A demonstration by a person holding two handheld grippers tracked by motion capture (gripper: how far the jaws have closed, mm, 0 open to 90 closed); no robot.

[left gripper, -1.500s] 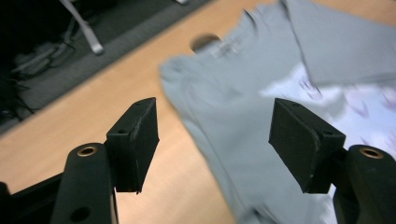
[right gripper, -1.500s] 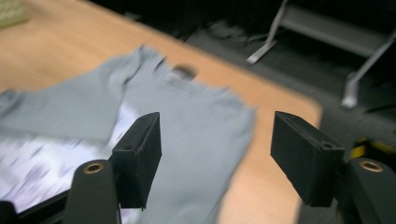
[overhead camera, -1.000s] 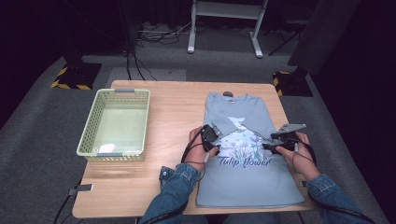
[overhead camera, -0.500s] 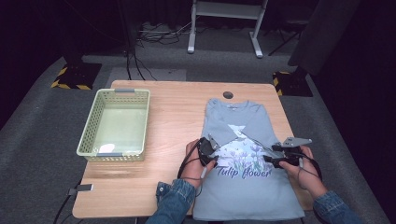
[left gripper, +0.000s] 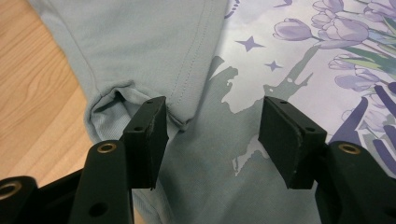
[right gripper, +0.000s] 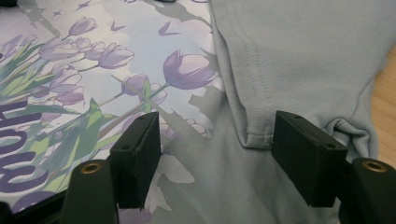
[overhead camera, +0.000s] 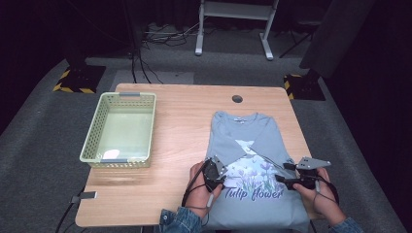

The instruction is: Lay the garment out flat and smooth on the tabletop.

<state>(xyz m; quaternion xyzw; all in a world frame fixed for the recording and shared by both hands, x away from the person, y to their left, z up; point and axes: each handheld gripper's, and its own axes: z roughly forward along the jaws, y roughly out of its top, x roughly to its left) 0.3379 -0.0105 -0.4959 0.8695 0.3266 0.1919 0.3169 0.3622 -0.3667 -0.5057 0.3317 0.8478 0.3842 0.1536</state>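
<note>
At the bottom of the high view, a person's left gripper (overhead camera: 214, 175) and right gripper (overhead camera: 297, 174) rest on a grey-blue T-shirt (overhead camera: 252, 145) lying flat at lower right of the wooden table (overhead camera: 184, 121), sleeves folded in. Both grippers' jaws stand wide apart, holding nothing. Likely a fold: pinch each side evenly and lift together. The gripper views reveal the sleeve hems (left gripper: 182, 119) between the jaws; the high view adds a green basket (overhead camera: 121, 128) at far left.
</note>
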